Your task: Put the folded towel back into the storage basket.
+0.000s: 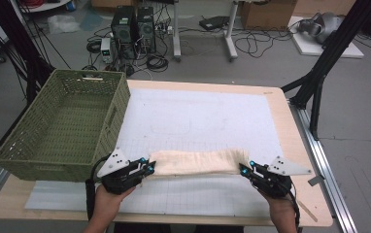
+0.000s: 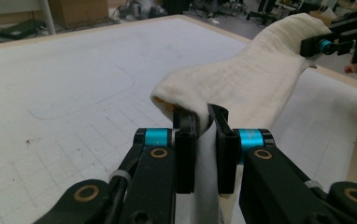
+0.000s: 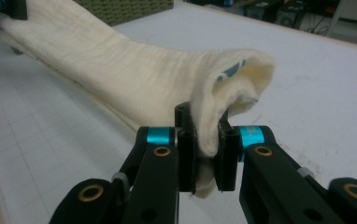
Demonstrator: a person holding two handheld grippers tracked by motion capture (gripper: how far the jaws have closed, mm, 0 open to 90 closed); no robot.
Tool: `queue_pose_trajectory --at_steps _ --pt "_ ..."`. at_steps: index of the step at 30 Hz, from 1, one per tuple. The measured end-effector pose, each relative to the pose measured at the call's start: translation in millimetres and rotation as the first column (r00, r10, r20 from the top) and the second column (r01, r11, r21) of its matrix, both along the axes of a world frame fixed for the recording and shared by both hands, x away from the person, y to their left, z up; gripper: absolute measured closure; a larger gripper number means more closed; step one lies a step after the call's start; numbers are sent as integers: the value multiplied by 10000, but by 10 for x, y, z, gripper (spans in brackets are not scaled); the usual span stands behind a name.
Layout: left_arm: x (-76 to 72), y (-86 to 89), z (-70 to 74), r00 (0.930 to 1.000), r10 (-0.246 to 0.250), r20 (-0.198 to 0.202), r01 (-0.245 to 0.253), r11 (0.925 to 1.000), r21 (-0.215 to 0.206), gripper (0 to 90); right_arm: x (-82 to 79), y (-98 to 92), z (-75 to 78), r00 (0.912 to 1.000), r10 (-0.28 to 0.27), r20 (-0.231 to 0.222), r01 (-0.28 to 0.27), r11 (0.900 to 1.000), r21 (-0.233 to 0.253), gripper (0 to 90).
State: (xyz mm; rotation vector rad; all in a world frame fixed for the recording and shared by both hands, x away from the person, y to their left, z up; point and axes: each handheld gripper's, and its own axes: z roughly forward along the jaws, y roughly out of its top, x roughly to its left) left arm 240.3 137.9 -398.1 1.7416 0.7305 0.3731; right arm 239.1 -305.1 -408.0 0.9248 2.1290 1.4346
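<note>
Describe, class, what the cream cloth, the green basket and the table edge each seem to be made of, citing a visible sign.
Cream cloth: soft woven fabric, probably cotton; matte, fine ribbed weave, sags between the left gripper and right gripper.
Green basket: openwork weave, likely moulded plastic or dyed wicker; unclear which.
Table edge: pale wood or laminate, smooth.

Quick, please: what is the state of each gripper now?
Left gripper: closed on the cream cloth.
Right gripper: closed on the cloth's other end.
</note>
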Motion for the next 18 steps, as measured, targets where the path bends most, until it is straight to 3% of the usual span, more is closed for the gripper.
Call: queue_pose_trajectory --at_steps 9,18 --pt "-70 21 140 9983 -132 576 137 9999 -87 817 24 -6 117 9992 14 387 -22 9998 211 825" --pt "-91 99 273 9960 56 886 -37 9998 -216 819 205 81 251 9986 44 526 -55 9998 202 825"
